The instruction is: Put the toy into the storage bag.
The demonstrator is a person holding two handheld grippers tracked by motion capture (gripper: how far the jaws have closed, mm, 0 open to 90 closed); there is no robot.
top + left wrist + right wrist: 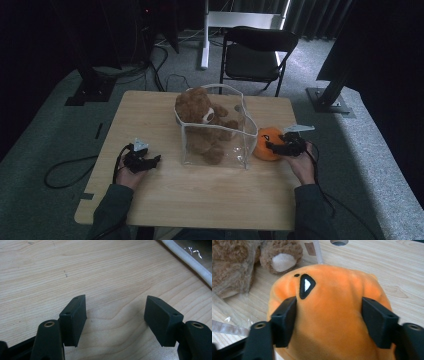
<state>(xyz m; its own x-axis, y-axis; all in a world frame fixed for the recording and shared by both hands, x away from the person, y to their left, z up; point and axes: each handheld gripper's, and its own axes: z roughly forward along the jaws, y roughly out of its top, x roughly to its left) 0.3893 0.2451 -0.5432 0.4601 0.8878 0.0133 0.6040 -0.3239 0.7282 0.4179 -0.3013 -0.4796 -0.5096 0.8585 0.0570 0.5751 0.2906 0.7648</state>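
One wooden table (150, 115) carries everything, and the biggest thing on it is a clear plastic bag (235, 150) with white piping, standing open near the middle. Inside it sits a brown teddy bear (200, 112), head above the rim and feet pressed to the front wall. Just beside the bag on its right lies an orange plush toy (265, 145), resting on the table outside the bag. The right gripper (280, 147) has its jaws set on either side of that toy; the right gripper view brings out the black pads pressing into the orange plush (332, 322), a stitched black-and-white eye, and a bear paw (282, 261) behind. The left gripper (150, 162) rests near the table's left edge, well apart from the bag; its own view shows spread jaws with bare wood between them and the bag's white piping (185, 260) at the corner.
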